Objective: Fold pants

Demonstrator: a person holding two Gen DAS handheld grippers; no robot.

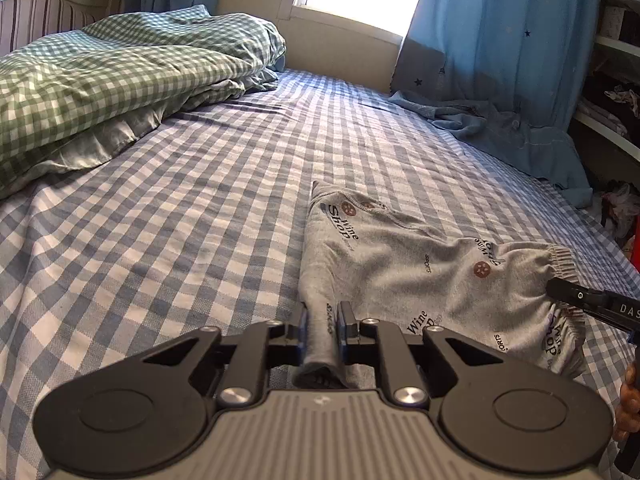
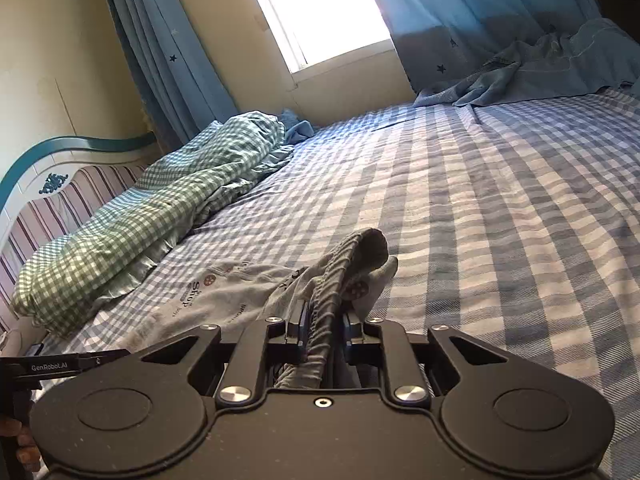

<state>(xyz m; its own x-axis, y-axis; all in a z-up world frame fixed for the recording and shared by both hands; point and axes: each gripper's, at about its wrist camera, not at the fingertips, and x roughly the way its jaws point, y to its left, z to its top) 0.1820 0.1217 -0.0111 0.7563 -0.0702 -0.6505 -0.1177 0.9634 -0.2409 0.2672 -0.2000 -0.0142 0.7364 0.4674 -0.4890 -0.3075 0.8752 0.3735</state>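
Blue-and-white checked bedsheet (image 1: 168,216) fills both views, with a bunched green gingham duvet (image 1: 92,80) well off toward the headboard and a blue star-print curtain (image 1: 492,40) hanging at the far side by the window.

On the sheet lie the grey printed pants (image 1: 420,276), partly doubled over, their long axis running across from one tool to the other. The left gripper (image 1: 322,328) has the leg-hem end between its pads; cloth fills the narrow gap and looks lightly pinched. The right gripper (image 2: 324,332) holds the ribbed elastic waistband (image 2: 340,280), which stands up bunched out of its jaws. In the left wrist view the right tool's finger tip (image 1: 568,290) shows at the waistband edge, beside and slightly ahead of the left tool, so the garment spans the space between them.

Both tools tilt down toward the bed, low over the sheet, each already at its own end. By my reading, the next move depends on whether these ends are set down as they lie or carried toward each other along that long axis; the slack, rumpled middle could crease if not drawn flat.
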